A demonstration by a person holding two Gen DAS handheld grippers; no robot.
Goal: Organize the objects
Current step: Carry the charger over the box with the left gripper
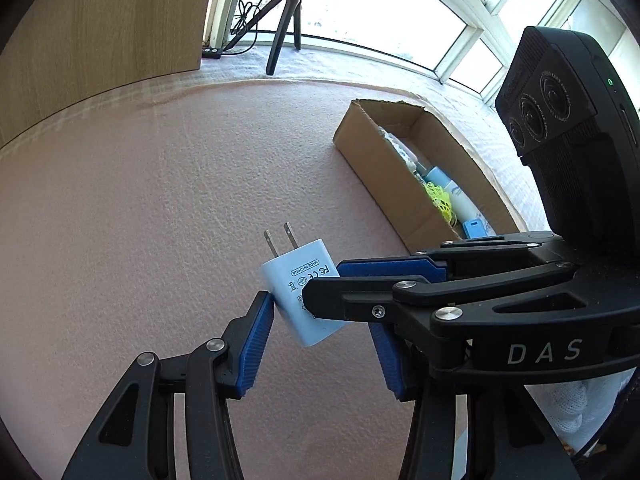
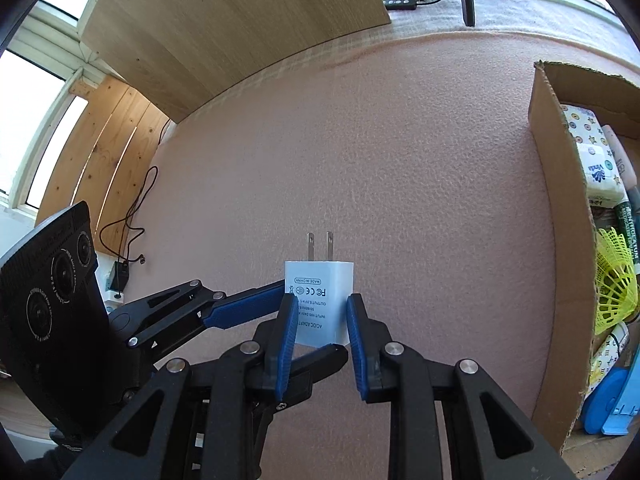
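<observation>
Both grippers pinch the white charger (image 2: 318, 304) at once, right gripper (image 2: 319, 320) squarely, prongs pointing away; cardboard box (image 2: 554, 220) sits off to the right desk edge.

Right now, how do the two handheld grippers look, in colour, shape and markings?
Both are black linkage frames with silver rivets and ribbed blue pads. The right gripper carries white letters "DAS" and a black camera block with three round lenses; the left gripper carries the same block.

adapter (image 2: 319, 304) between both grippers, above mat (image 2: 360, 152) | box (image 2: 560, 240) right
</observation>
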